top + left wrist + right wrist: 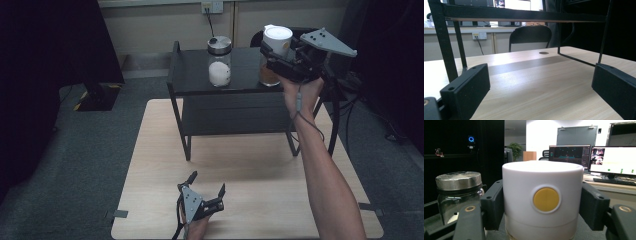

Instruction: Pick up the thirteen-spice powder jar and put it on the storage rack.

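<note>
I have the white-lidded jar [274,52] standing on the black shelf [195,75], right end, with my right tongs [270,55] clamped on its smooth, round plastic lid [542,195], pads flat on both sides of the yellow dot. I judge the grip sound; best to keep the jar upright, lift straight and slow, and stay clear of the steel-capped glass jar [219,61] nearby. My left tongs [206,190] rest released on the pale wood-grain worktop [250,175].
</note>
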The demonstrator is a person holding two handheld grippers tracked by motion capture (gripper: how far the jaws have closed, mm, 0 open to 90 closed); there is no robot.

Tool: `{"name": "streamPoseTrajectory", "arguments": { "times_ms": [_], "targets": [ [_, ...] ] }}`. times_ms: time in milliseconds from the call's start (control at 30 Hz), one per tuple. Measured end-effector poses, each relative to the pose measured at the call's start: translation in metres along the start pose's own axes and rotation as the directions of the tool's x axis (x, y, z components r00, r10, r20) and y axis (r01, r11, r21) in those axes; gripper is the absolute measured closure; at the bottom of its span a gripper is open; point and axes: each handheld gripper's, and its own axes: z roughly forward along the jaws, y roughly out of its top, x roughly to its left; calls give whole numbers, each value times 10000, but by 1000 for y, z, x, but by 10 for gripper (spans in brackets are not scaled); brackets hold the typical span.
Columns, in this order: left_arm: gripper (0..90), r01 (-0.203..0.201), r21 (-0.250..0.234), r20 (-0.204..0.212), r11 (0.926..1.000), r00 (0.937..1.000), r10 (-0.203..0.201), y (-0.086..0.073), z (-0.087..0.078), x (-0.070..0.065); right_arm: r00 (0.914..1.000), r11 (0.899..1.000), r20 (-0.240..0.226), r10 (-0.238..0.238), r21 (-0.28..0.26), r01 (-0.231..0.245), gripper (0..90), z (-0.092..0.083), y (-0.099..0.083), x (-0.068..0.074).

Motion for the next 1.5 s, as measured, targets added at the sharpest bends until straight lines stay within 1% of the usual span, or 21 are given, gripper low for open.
{"name": "streamPoseTrajectory", "arguments": {
  "times_ms": [333, 367, 400, 467, 500, 567, 600, 667, 733, 800, 867, 967, 1000, 1067, 1167, 1300, 1367, 1433, 1500],
  "targets": [
    [12, -3, 5, -4, 10000, 10000, 3, 0, 0, 0, 10000, 10000, -65, -21, 28, 21, 296, 0, 1, -2],
    [12, -3, 1, -7, 10000, 10000, 3, 0, 0, 0, 10000, 10000, -92, 25, 30, -24, 273, 0, 0, -2],
    [12, -5, -1, -4, 10000, 10000, 5, 0, 0, 0, 9997, 9999, -218, 100, 53, -99, 211, 1, 0, -4],
    [12, -1, 3, -7, 10000, 10000, 1, 0, 0, 0, 9999, 9999, -114, 101, 55, -100, 131, 2, -1, -3],
    [12, 4, -1, -7, 10000, 10000, -4, 0, 0, 0, 9998, 9999, -148, 132, -13, -133, 78, 3, -2, -3],
    [12, -1, -11, -4, 10000, 10000, 1, 0, 0, 0, 9999, 9999, -63, 109, -94, -109, 34, 3, -4, -1],
    [12, 2, -9, -8, 10000, 10000, -2, 0, 0, 0, 9999, 9998, -127, 108, -146, -109, 4, 3, -5, -1],
    [12, 11, -2, -1, 10000, 10000, -11, 0, 0, 0, 9999, 9998, -83, 136, -129, -137, 0, 3, -6, 0],
    [11, 14, -6, -2, 10000, 10000, -14, 0, 0, 0, 9993, 9995, -282, 248, -190, -253, 0, 2, -8, -4],
    [11, 37, -25, -3, 10000, 10000, -37, 0, 0, 0, 9992, 9993, -285, 291, -213, -297, 0, -1, -8, -4],
    [11, 25, -10, -2, 10000, 10000, -25, 0, 0, 0, 9995, 9996, -289, 157, -212, -163, 0, -4, -8, -4],
    [11, 19, 1, 2, 10000, 10000, -19, 0, 0, 0, 9991, 9995, -418, 31, -306, -44, 0, -9, -10, -6],
    [10, 19, -1, 1, 10000, 10000, -19, 0, 0, 0, 9986, 9995, -523, -6, -301, -10, 0, -11, -10, -7],
    [11, 14, -1, -2, 10000, 10000, -14, 0, 0, 0, 9981, 9991, -557, -256, -350, 236, 0, -13, -11, -6],
    [10, 10, 0, -3, 10000, 10000, -10, 0, 0, 0, 9981, 9981, -574, -244, -579, 210, 0, -20, -15, -4],
    [10, 12, -1, -2, 10000, 10000, -12, 0, 0, 0, 9979, 9973, -624, -191, -717, 146, 0, -29, -20, -3],
    [10, 11, 0, -2, 10000, 10000, -11, 0, 0, 0, 9975, 9977, -681, -207, -653, 163, 0, -33, -21, -3],
    [10, 12, 0, -3, 10000, 10000, -12, 0, 0, 0, 9972, 9974, -688, -305, -673, 258, 0, -36, -23, -1],
    [10, 13, 0, -2, 10000, 10000, -13, 0, 0, 0, 9968, 9969, -749, -268, -762, 211, 0, -39, -26, 0]
  ]
}}
